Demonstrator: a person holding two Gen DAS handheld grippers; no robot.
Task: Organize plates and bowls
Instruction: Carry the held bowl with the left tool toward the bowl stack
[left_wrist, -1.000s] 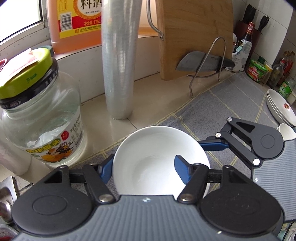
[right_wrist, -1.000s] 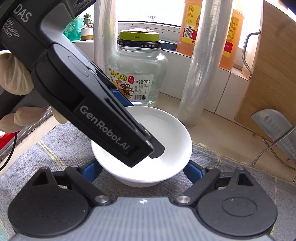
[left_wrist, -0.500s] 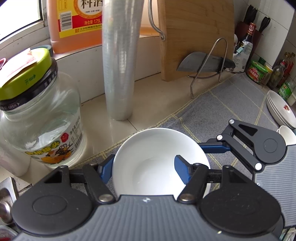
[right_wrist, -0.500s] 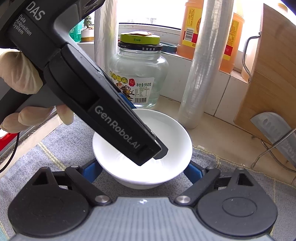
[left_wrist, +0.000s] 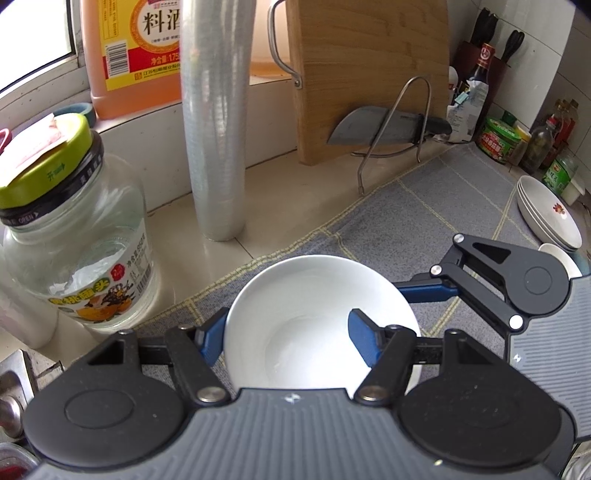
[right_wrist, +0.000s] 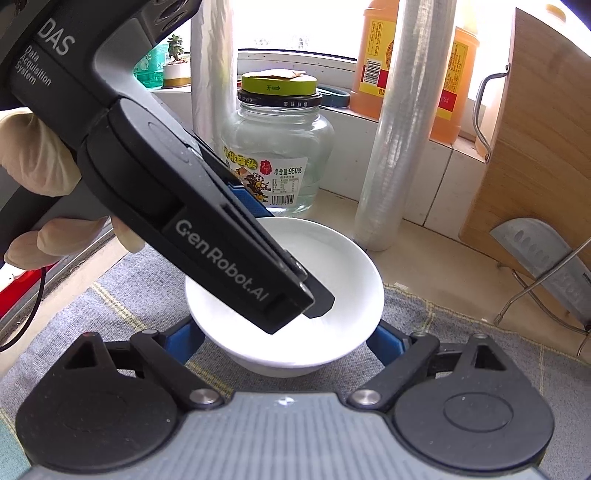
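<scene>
A: Status on the bowl (left_wrist: 317, 321)?

B: On the grey mat (left_wrist: 436, 206), near the desk's back edge. Left gripper (left_wrist: 291, 338) clamps its rim: 1 finger inside, 1 outside the wall. Right gripper (right_wrist: 286, 341) straddles the same bowl from the other side, fingers spread and, as far as I can see, not pressing the wall.

A: Progress?

B: Early-to-mid, I'd say. 1 plate stack (left_wrist: 546, 214) already sits at the mat's far right, with a small white dish (left_wrist: 559, 254) just beside it. This bowl is well apart from them, so it isn't sorted yet. Can't tell how many pieces remain outside view.

A: Obstacles?

B: Glass jar (left_wrist: 74, 236) close on the left, film roll (left_wrist: 218, 122) upright just behind the bowl. Cutting board (left_wrist: 369, 70) and cleaver (left_wrist: 373, 125) in a wire rack further back. Route across the mat toward the plates looks open, but the right gripper itself sits in it. Lift before swinging or the jar gets clipped.
</scene>
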